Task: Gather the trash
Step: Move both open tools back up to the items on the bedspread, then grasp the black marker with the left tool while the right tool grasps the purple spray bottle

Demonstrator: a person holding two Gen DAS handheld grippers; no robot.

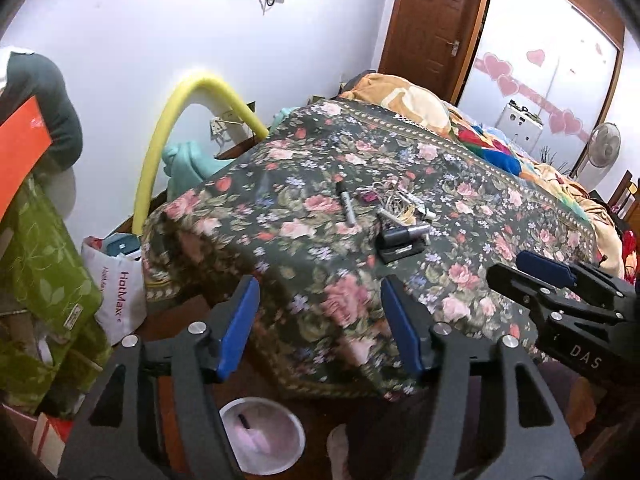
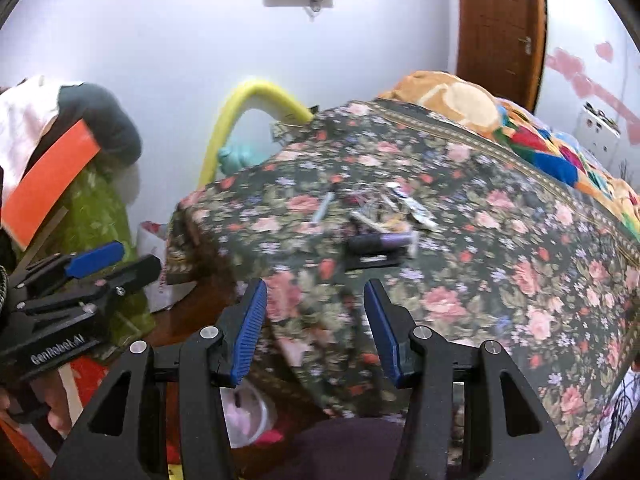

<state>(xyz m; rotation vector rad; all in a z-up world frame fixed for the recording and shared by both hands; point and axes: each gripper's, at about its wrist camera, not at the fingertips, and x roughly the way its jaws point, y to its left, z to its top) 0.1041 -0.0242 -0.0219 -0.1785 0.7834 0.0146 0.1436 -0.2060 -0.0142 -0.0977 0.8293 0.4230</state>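
Note:
A cluster of small trash lies on the floral bedspread: a grey marker, a dark tube on a black holder, and tangled bits with a small white tube. The same cluster shows in the right wrist view. A white bin with a pink liner stands on the floor under the bed corner, partly seen in the right wrist view. My left gripper is open and empty, short of the bed corner. My right gripper is open and empty, also seen from the left.
A yellow foam tube arches by the wall. A white HotMax bag and green floral bags stand at left. Colourful blankets lie further up the bed. A wooden door and a fan are behind.

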